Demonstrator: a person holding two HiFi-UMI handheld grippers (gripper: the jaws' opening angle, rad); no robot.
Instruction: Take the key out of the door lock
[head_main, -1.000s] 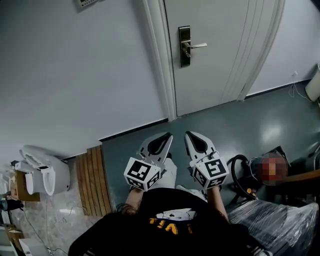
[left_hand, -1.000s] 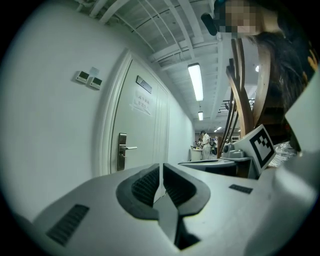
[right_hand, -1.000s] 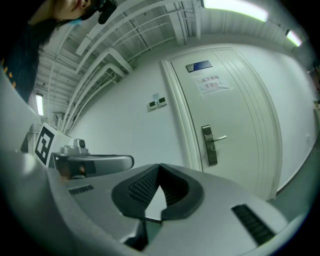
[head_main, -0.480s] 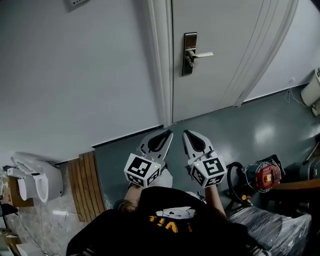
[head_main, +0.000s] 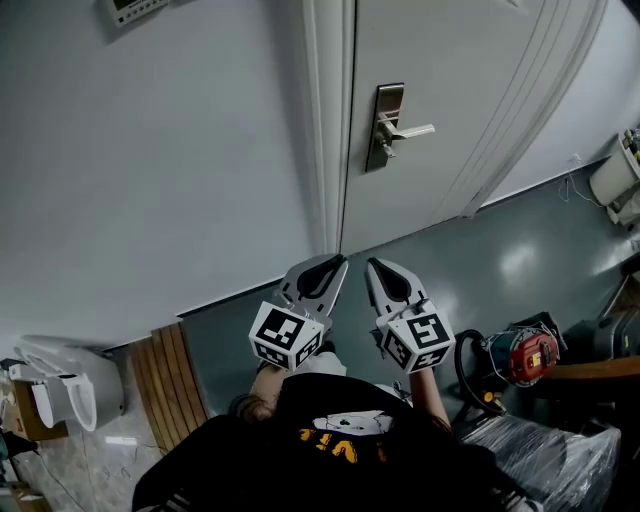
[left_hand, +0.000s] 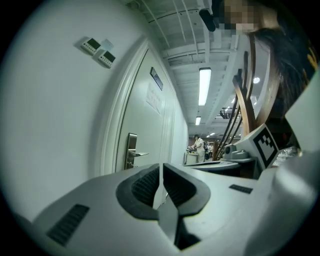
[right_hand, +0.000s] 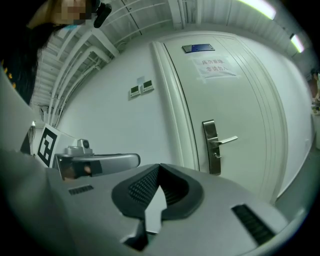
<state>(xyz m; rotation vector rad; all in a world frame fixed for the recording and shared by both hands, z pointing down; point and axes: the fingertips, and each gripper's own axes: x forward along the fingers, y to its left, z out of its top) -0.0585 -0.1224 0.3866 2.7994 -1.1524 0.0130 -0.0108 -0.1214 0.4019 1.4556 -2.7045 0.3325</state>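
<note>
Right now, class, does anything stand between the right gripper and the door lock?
Nothing visible does. Only open floor lies between the shut right gripper and the lock plate on the door.

The floor (head_main: 500, 265) in front of the door (head_main: 460, 110) is smooth and grey-green, with patches of reflected light. Below and right of the door, a red-and-black machine (head_main: 527, 355) sits on it, with a black hose (head_main: 468, 365) looped just beside. Farther from the door lies a bundle wrapped in clear plastic (head_main: 545, 440). Right of the door, by the wall, stands a white container (head_main: 612, 180). Left of the door, a board of wooden slats (head_main: 170, 385) lies at the foot of the wall. Beyond it, a white appliance (head_main: 90, 380) rests on pale tiles (head_main: 100, 465).
</note>
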